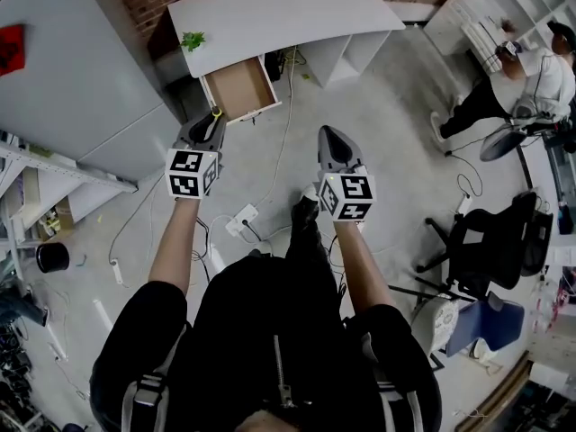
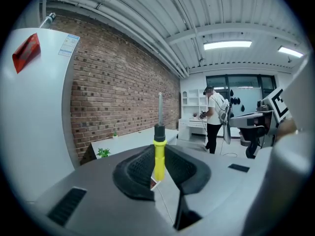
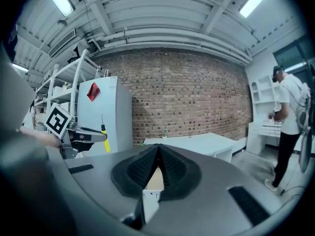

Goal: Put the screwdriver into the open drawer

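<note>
A yellow-handled screwdriver (image 2: 158, 151) stands upright between the jaws of my left gripper (image 2: 158, 173), its metal shaft pointing up; the jaws are shut on its handle. In the head view the left gripper (image 1: 205, 133) hangs just in front of the open wooden drawer (image 1: 239, 88) under the white desk (image 1: 279, 12), the yellow tip (image 1: 216, 112) showing. My right gripper (image 1: 331, 144) is held to the right, shut with nothing in it. In the right gripper view its jaws (image 3: 157, 151) meet at the tips, and the screwdriver (image 3: 105, 136) shows at the left.
A small green plant (image 1: 192, 40) sits on the desk's left end. A grey cabinet (image 1: 72, 88) stands at the left, with shelving below it. Cables and a power strip (image 1: 241, 220) lie on the floor. A person (image 1: 513, 79) stands at the far right near office chairs (image 1: 490, 232).
</note>
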Demonstrator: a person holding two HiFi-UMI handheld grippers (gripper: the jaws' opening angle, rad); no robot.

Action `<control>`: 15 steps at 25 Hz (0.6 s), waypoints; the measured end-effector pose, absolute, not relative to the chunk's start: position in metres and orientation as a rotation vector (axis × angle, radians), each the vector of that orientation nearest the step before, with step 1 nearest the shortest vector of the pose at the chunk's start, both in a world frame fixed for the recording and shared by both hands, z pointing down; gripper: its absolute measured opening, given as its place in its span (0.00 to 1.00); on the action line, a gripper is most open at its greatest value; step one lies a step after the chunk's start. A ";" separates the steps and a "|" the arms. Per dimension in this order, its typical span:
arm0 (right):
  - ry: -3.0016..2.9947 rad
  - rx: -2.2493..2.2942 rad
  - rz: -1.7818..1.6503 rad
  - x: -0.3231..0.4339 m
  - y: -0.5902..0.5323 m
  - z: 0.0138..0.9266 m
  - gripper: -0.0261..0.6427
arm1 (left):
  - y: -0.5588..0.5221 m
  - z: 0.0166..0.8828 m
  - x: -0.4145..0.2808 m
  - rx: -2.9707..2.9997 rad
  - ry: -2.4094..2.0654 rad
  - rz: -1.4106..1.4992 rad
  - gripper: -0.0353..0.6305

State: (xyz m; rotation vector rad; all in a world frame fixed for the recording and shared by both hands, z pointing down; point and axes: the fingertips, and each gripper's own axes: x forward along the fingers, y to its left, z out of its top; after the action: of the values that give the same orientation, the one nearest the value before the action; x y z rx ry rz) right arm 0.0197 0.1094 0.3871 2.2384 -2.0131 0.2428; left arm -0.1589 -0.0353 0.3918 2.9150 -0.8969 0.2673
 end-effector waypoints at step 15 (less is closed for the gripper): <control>-2.300 1.928 0.276 0.115 -0.085 0.418 0.05 | -0.169 0.426 -0.091 2.708 -1.236 0.332 0.17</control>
State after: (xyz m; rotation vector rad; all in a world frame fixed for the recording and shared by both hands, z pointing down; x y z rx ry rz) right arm 0.1149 -0.0852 0.4182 1.9285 -2.3000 0.2763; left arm -0.0911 -0.1690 0.4259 2.7076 -1.2355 0.3319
